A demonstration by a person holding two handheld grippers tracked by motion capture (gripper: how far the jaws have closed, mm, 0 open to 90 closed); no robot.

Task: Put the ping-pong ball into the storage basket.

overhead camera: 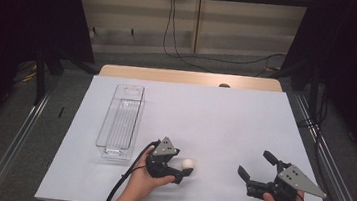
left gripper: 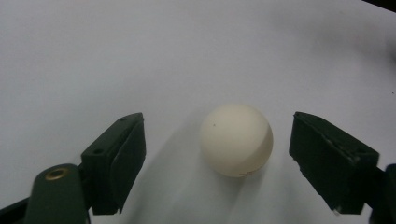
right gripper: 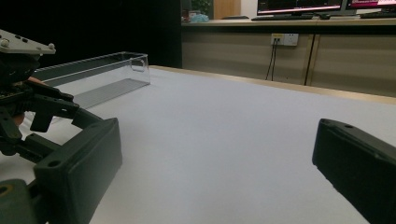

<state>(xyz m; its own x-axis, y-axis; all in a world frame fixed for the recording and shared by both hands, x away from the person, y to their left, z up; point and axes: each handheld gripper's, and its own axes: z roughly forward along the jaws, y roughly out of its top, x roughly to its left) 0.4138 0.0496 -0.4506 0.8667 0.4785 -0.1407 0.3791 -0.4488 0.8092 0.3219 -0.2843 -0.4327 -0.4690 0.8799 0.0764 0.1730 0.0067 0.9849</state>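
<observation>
A cream-white ball (overhead camera: 188, 164) (left gripper: 236, 139) rests on the white table sheet (overhead camera: 225, 115), near its front edge. My left gripper (overhead camera: 185, 168) (left gripper: 218, 122) lies low on the sheet with the ball between its two black jaws. A gap shows on each side of the ball, so the pads do not press on it. My right gripper (overhead camera: 254, 163) (right gripper: 217, 135) stands to the right of the ball and apart from it, jaws wide open and nothing between them. The left gripper (right gripper: 28, 107) also shows at the left edge of the right gripper view.
A long clear plastic tray (overhead camera: 120, 122) (right gripper: 93, 74) lies lengthwise at the left of the sheet, with nothing in it. A strip of wooden tabletop (overhead camera: 189, 77) shows beyond the sheet's far edge. Cables run across the floor behind the table.
</observation>
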